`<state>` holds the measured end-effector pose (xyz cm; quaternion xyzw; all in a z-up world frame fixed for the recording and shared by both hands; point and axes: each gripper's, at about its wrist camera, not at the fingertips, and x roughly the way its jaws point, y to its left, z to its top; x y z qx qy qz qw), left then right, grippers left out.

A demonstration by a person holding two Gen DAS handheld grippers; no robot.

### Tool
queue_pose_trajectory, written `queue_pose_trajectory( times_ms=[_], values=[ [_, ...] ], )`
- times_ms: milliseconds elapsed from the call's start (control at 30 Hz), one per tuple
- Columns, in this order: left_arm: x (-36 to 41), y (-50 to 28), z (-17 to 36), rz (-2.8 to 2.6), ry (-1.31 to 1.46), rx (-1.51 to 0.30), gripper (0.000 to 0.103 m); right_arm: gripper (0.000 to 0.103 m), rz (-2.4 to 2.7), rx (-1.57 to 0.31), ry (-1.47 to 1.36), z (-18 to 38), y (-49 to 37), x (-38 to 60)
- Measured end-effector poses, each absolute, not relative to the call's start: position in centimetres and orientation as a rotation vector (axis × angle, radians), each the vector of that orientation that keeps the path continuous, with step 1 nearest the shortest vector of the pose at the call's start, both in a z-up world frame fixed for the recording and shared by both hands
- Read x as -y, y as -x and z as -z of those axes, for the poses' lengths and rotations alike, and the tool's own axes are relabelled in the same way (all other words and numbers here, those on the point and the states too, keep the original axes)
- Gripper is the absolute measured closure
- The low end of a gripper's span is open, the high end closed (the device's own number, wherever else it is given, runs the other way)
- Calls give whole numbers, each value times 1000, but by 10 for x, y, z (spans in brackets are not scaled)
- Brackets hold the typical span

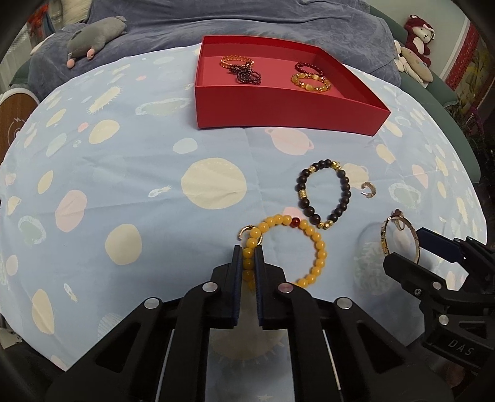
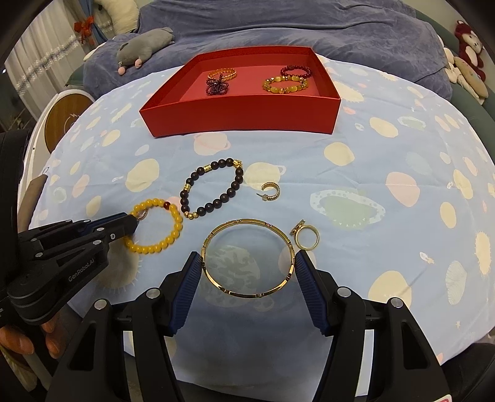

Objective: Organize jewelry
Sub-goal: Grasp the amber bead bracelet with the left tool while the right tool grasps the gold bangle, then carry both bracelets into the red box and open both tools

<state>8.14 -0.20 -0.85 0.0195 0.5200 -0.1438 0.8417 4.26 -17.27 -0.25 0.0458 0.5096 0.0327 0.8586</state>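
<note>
Left gripper (image 1: 248, 251): jaws closed on the near-left arc of the yellow bead bracelet (image 1: 315, 247), beads pinched between the two pads, the rest of the loop lying on the cloth. A small gold hoop earring (image 1: 244, 230) lies just beyond the fingertips, touching the bracelet.

Right gripper (image 2: 246, 263): jaws held wide, one blue ribbed pad at each side of the gold bangle (image 2: 247, 258); the pads appear to touch its rim, though whether they press on it cannot be told. The bangle lies flat on the cloth.

A gold ring (image 2: 305, 236) lies just right of the bangle. The dark bead bracelet (image 2: 213, 188) with gold spacers lies beyond, between the yellow bracelet and a second gold hoop earring (image 2: 271, 191).

The red box (image 2: 241, 116) stands open at the far side of the table, well apart from the loose pieces. Inside, two bracelets lie at the left and two at the right; its middle floor is bare.

The planet-print cloth (image 2: 386, 148) is bare to the right and between the loose pieces and the box wall. The table's near edge runs under both grippers; its far edge meets a blue blanket (image 2: 278, 27) bearing a grey plush toy (image 2: 145, 43).

Lettering: "GenRobot.AI" on the left gripper's body in the right wrist view; "DAS" on the right gripper's body in the left wrist view.
</note>
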Motion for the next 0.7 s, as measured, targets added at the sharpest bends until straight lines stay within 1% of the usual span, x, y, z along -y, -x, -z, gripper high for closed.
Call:
queue_pose_trajectory(
  times_ms=[400, 700],
  values=[
    [18, -76, -39, 385, 23, -1064, 96, 43, -86, -1007, -126, -32, -38, 180],
    [37, -100, -88, 464, 33, -1010, 96, 43, -91, -953, -123, -62, -62, 194]
  ],
)
